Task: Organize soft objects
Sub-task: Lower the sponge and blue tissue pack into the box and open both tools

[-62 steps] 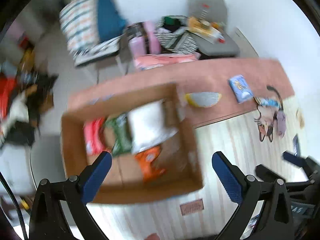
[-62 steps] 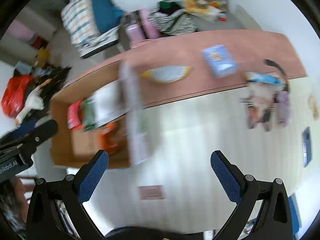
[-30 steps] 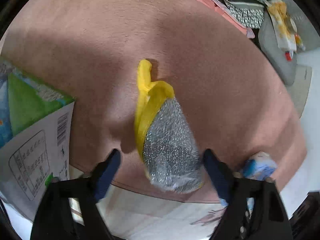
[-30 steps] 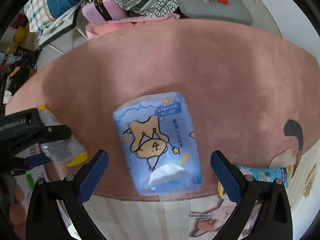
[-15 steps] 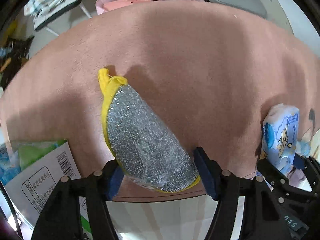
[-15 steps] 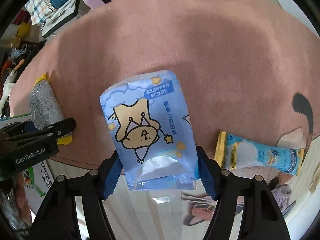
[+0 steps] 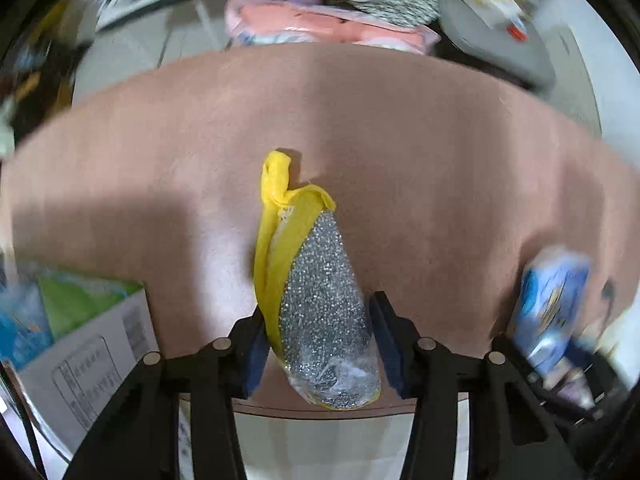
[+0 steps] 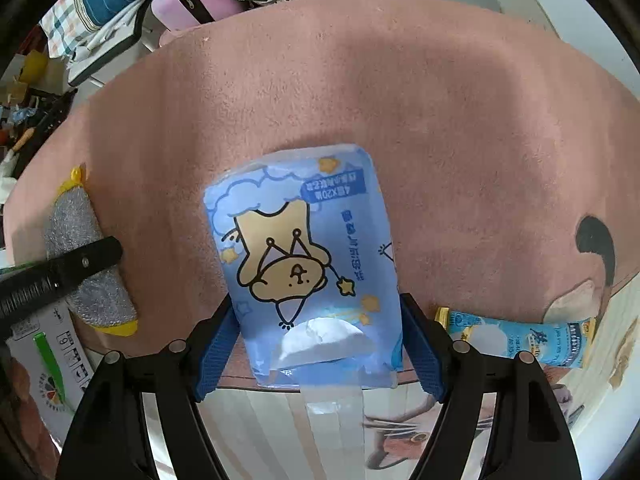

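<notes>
The left gripper [image 7: 322,340] is clamped on the silver-and-yellow scouring pad [image 7: 320,300], its blue pads pressed against both sides of the pad's near end. The pad lies lengthwise on the pink rug [image 7: 400,160], with its yellow cloth tip pointing away from the camera. Its near end sticks out past the rug's edge and hides part of that edge.

The right gripper [image 8: 320,344] is clamped on the blue tissue pack [image 8: 304,264], which has a cartoon bear printed upside down. A white tissue shows at the pack's opening near the fingers. The pack's bottom edge overhangs the rug's border.

In the left wrist view the tissue pack is only a blurred blue smear at the right edge. The clutter beyond the rug is also smeared there.

A cardboard box [image 7: 80,344] sits at the lower left, cut off by the frame. Just right of the right gripper lies a blue snack sachet [image 8: 516,338], its left end hidden behind a finger.
</notes>
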`<control>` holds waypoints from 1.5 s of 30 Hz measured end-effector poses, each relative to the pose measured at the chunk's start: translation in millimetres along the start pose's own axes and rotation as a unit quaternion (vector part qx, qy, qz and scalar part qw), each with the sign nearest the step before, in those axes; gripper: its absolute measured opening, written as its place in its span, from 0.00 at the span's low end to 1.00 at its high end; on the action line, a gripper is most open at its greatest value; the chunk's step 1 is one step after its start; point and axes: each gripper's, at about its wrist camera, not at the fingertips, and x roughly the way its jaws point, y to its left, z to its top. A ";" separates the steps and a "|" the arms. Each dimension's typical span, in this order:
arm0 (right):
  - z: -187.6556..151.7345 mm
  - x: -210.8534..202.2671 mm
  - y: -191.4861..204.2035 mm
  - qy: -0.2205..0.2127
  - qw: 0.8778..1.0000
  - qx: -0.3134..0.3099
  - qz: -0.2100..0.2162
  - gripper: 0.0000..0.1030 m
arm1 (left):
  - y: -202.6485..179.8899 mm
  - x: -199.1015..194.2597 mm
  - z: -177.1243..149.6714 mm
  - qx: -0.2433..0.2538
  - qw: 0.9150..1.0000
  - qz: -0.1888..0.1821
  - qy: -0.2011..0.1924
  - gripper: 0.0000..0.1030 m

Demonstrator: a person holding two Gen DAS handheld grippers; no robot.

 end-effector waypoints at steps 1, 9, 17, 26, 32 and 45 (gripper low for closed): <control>-0.4 -2.1 2.1 -0.003 1.000 -0.002 0.003 0.81 | -4.3 0.6 -2.9 0.022 1.000 0.009 -0.004 0.43; 18.2 -7.4 14.1 -0.026 1.000 -0.012 -0.010 0.96 | -16.5 1.0 -1.9 0.075 0.997 0.018 -0.022 0.38; 23.9 2.5 28.4 -0.015 0.999 0.001 -0.028 0.49 | -10.5 -5.0 -6.9 0.064 0.998 0.008 -0.028 0.31; -28.8 -55.9 56.5 -0.054 0.998 0.008 0.038 0.44 | 20.5 -73.8 -60.0 0.085 0.992 -0.056 -0.081 0.31; -102.6 -120.2 125.2 -0.090 0.993 -0.024 0.077 0.44 | 90.4 -137.2 -125.8 0.090 0.984 -0.087 -0.128 0.31; -244.1 -123.7 341.0 -0.046 0.975 -0.100 0.191 0.44 | 320.2 -129.4 -177.5 -0.004 0.997 -0.045 -0.065 0.31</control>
